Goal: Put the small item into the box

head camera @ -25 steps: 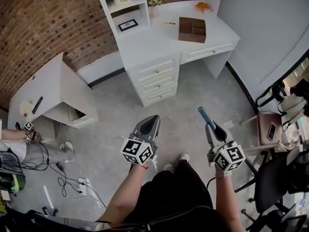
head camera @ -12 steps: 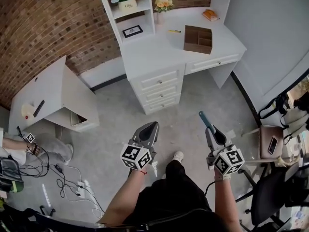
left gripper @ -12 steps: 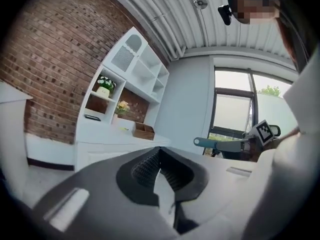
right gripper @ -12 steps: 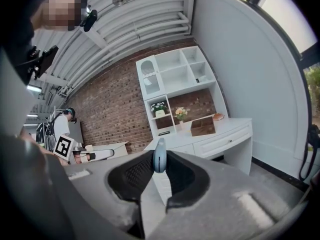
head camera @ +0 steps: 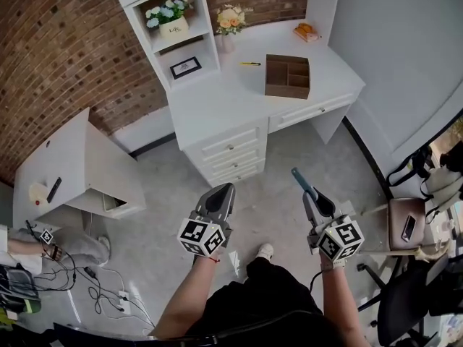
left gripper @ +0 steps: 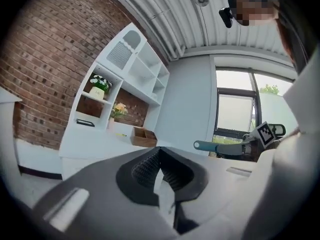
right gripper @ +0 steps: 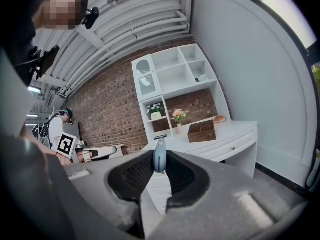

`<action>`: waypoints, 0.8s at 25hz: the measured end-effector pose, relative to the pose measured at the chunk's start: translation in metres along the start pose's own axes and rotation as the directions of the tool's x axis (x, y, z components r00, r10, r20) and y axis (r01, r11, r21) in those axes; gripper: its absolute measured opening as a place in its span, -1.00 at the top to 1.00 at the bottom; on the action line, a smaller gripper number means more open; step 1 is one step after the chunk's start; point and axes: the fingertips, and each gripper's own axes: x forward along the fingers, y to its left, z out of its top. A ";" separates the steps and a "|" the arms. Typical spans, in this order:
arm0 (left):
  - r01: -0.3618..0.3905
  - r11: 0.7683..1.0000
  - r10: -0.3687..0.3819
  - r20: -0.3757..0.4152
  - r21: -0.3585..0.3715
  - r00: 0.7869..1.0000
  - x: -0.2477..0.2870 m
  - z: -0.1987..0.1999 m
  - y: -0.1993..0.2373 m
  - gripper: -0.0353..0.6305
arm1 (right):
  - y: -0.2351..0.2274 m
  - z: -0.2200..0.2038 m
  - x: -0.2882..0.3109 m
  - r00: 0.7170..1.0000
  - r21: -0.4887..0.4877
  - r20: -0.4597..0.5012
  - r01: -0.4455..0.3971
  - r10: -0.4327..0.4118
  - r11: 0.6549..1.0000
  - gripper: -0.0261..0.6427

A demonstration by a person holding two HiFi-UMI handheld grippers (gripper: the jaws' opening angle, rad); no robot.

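The brown wooden box [head camera: 287,76] with open compartments stands on the white desk [head camera: 217,100], far ahead of both grippers. It also shows small in the left gripper view [left gripper: 144,137] and in the right gripper view [right gripper: 202,131]. My right gripper [head camera: 311,194] is shut on a slim blue-grey item [head camera: 302,181] that sticks out past the jaws [right gripper: 159,156]. My left gripper [head camera: 228,189] is shut with nothing in it [left gripper: 159,150]. Both are held over the grey floor at waist height.
On the desk lie a yellow pen [head camera: 250,64], a flower vase [head camera: 230,19], a framed picture [head camera: 186,67] and an orange thing [head camera: 304,10]. A white side table [head camera: 65,157] stands at left, a chair [head camera: 405,215] at right. Cables [head camera: 94,266] lie on the floor at left.
The desk and box have slid lower in the head view, so they are nearer. Both grippers keep their places and their states.
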 end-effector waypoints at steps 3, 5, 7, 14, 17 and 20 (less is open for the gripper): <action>-0.009 1.000 0.009 -0.011 -0.008 1.000 0.016 -0.003 0.008 0.88 | -0.016 0.000 0.014 1.000 0.015 -0.009 0.004 -0.004 1.000 0.72; -0.015 1.000 0.015 -0.019 -0.012 1.000 0.026 -0.005 0.013 0.88 | -0.024 0.001 0.023 1.000 0.023 -0.012 0.002 -0.002 1.000 0.72; -0.022 1.000 0.022 -0.023 -0.011 0.999 0.037 -0.005 0.018 0.88 | -0.032 0.002 0.033 1.000 0.026 -0.015 -0.005 0.005 1.000 0.72; -0.015 1.000 0.015 -0.022 0.008 1.000 0.081 0.001 0.019 0.88 | -0.069 0.012 0.051 1.000 0.036 -0.001 -0.004 0.004 0.999 0.72; 0.004 1.000 -0.004 -0.024 0.016 1.000 0.095 0.003 0.013 0.88 | -0.078 0.019 0.055 1.000 0.035 0.013 -0.004 0.003 0.999 0.72; 0.013 1.000 -0.012 -0.033 0.017 0.999 0.105 0.002 0.011 0.88 | -0.085 0.019 0.058 1.000 0.043 0.017 -0.005 0.005 0.999 0.72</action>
